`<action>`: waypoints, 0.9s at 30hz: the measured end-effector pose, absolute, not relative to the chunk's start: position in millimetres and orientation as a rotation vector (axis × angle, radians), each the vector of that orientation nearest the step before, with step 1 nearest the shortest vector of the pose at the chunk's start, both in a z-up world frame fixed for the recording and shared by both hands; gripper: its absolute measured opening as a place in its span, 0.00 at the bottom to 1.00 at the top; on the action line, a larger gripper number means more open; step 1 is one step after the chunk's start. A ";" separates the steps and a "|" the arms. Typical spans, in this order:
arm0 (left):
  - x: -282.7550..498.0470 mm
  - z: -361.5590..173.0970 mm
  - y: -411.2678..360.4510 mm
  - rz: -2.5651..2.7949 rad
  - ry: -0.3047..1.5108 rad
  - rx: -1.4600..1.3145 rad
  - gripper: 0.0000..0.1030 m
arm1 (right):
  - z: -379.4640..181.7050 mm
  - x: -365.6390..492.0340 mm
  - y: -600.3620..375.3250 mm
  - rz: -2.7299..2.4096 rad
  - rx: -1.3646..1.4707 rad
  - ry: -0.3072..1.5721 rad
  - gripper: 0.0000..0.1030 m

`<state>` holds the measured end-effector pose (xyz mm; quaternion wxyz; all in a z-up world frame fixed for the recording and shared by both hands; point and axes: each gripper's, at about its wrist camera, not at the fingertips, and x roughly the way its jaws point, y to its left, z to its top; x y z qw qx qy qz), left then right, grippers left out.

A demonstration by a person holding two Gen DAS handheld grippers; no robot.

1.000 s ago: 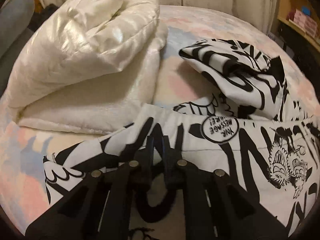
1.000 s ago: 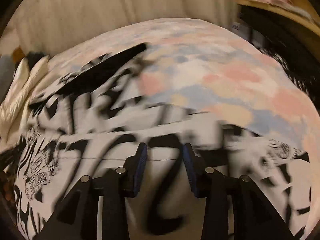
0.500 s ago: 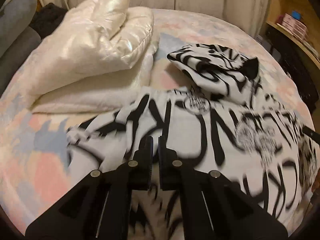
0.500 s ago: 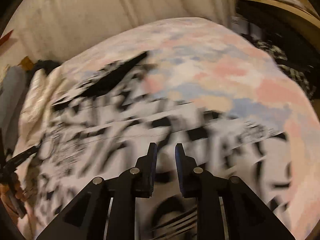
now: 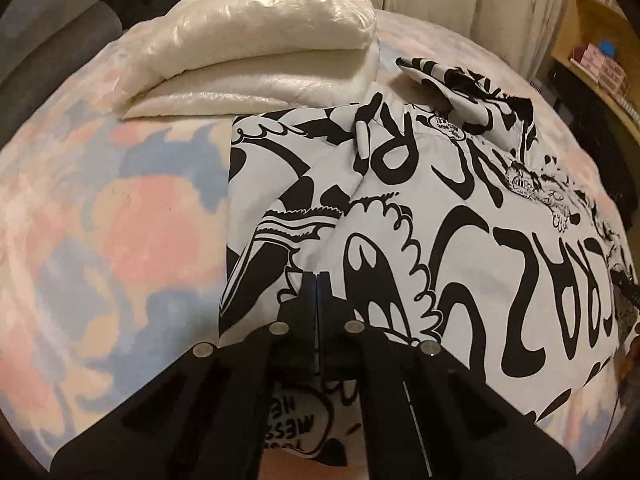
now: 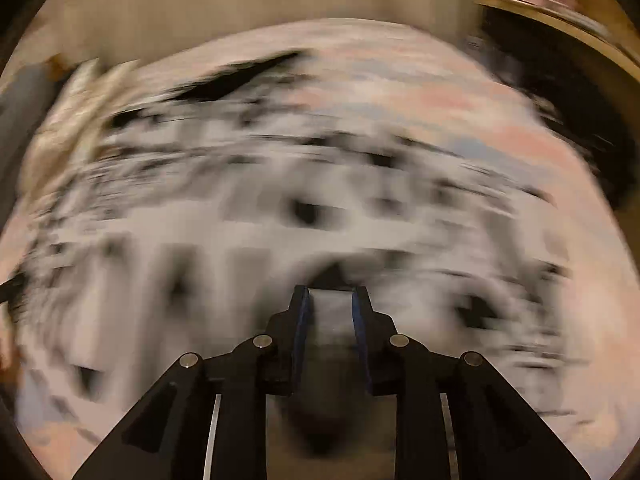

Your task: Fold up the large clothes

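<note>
While over bed (image 5: 100, 208):
Left tool (image 5: 316, 280): clamped on printed garment (image 5: 460, 220), lower centre.
Right tool (image 6: 330, 296): gripping garment fold, blurred.

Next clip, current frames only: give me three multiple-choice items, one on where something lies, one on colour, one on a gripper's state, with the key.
1. Where is the cream quilt relative to the printed garment in the left wrist view?
A. Beyond it, toward the wall
B. Under it
C. On the shelf

2. What colours is the garment's print?
A. Red and green
B. Black on white
C. Plain blue

3. How do the left gripper's jaws stand?
A. Wide open above the bedspread
B. Shut on the garment
C. Shut on the quilt

Key:
1 A, the folded quilt lies at the far side of the bedspread, past the garment's edge.
2 B, black lettering and cartoons cover white cloth.
3 B, the jaws meet with garment cloth pinched between them.
</note>
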<state>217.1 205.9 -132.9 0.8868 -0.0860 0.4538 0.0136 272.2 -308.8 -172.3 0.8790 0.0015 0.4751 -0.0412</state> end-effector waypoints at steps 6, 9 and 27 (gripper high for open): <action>220.5 -138.1 210.0 0.026 0.928 -0.201 0.01 | -157.0 221.3 -422.3 -0.300 0.173 0.908 0.21; 224.2 -141.0 210.8 0.025 0.930 -0.212 0.01 | -167.0 205.7 -448.1 -0.327 0.250 0.933 0.34; 220.1 -135.6 205.6 0.049 0.933 -0.257 0.02 | -186.9 213.2 -443.4 -0.332 0.247 0.913 0.40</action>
